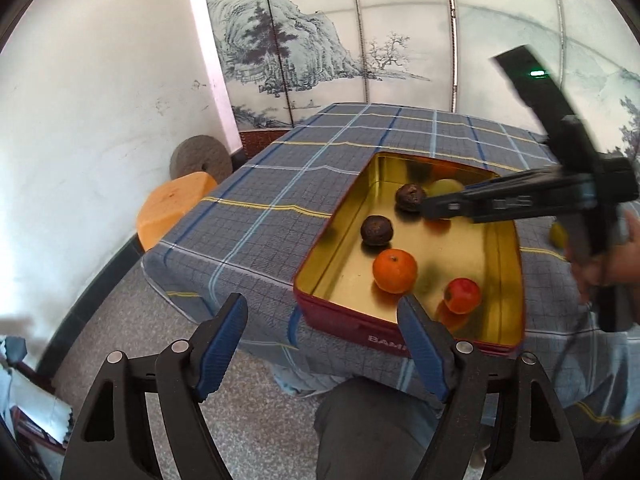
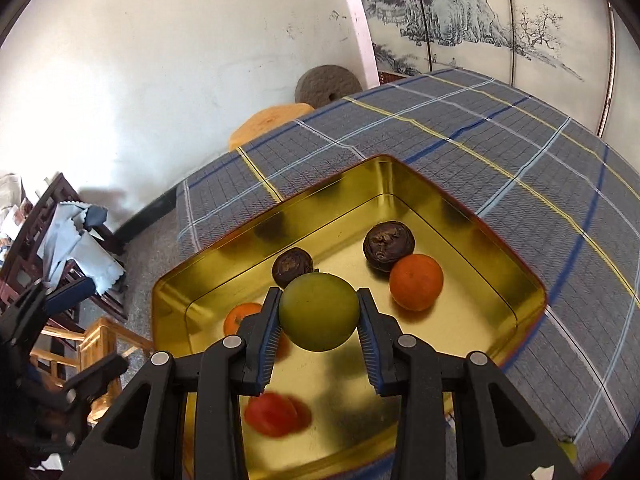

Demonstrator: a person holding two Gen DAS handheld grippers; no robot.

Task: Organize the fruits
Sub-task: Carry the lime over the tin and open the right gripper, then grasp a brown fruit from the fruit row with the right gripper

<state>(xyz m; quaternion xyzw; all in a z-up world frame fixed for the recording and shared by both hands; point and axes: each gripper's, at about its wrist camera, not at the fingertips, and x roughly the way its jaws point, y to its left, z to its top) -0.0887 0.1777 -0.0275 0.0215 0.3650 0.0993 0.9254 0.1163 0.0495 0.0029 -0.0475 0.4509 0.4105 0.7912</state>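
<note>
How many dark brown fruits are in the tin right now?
2. One dark brown fruit lies toward the far side of the tin, touching the orange; the other sits just behind the green fruit held by the right gripper.

White wall, painted landscape screen, speckled floor, wooden chairs.

Fruits lie in the tin — tin on the table.

Plaid tablecloth, painted screen, millstone, orange stool
</note>
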